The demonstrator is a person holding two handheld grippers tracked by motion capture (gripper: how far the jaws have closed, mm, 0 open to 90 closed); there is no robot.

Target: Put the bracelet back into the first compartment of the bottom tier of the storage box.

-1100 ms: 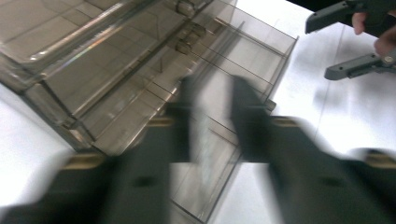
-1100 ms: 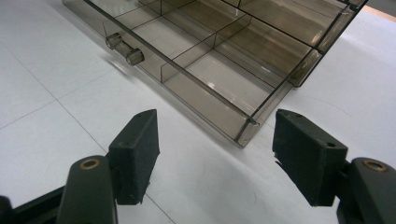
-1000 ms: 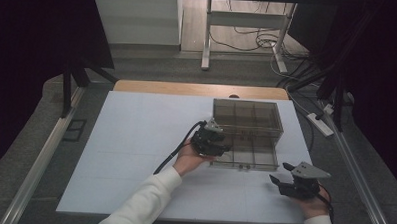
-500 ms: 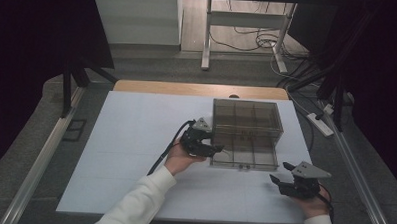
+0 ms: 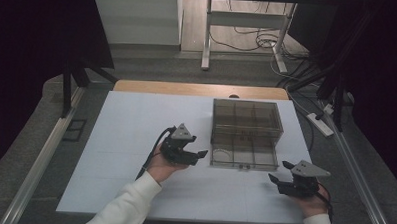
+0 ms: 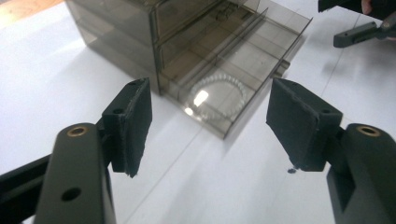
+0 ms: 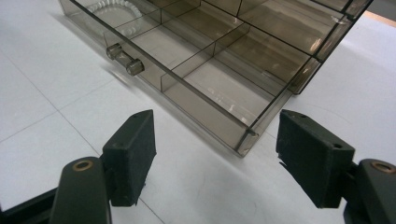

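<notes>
A white desk [image 5: 135, 155] stands in a dim room, with cables on the floor behind it. A smoky clear drawer box [image 5: 246, 118] sits right of centre, its bottom drawer [image 5: 243, 152] pulled out; a ring of clear beads [image 6: 218, 95] lies in the drawer's left front compartment. The left tongs [image 5: 197, 155] hover just left of the drawer, jaws just opening, nothing between them. The right tongs [image 5: 276, 180] rest near the drawer's front right corner, released and empty.

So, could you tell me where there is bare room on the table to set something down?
The white table is bare left of the drawer box and along its near edge between the left gripper and right gripper. It is crowded around the open drawer.
</notes>
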